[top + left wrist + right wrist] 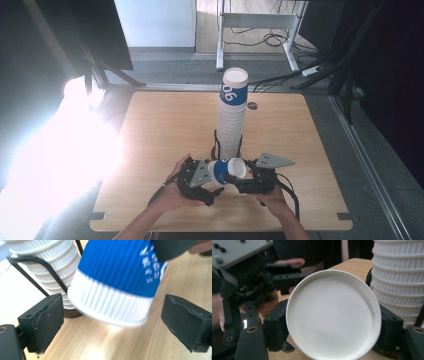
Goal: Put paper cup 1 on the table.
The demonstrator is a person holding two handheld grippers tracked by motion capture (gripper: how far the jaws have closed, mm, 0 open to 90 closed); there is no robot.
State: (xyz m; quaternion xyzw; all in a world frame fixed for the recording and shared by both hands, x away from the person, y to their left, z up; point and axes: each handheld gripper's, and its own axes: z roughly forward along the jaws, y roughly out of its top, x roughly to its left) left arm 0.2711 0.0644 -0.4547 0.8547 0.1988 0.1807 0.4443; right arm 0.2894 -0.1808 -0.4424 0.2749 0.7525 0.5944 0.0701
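Cup (227, 171), blue with a white ribbed base band, lying nearly level just above the tabletop (160, 130), between the two hand-held grippers and in front of the foot of the tall cup stack (232, 115). Its long axis runs across the table from my left to my right; the closed base points toward the left hand-held gripper (212, 192), the open mouth toward the right hand-held gripper (239, 182).

Right hand-held gripper: jaws drawn in on the cup near its rim, one pad on each side of the white mouth (333, 315) in the right gripper view; I read this as the holding grip. Left hand-held gripper: jaws wide, both pads standing apart from the cup base (110, 306) in the left gripper view, no contact.

Step in hand, as I judge it: handover of the cup from left to right. To do it well I keep the right grip light, since a paper rim would crush and ovalise under a hard squeeze. I draw the left hand-held gripper straight back along the cup's axis so its pads clear the base without nudging it. I also stay clear of the stack and its black wire holder (37, 267), which stands just beside the base.
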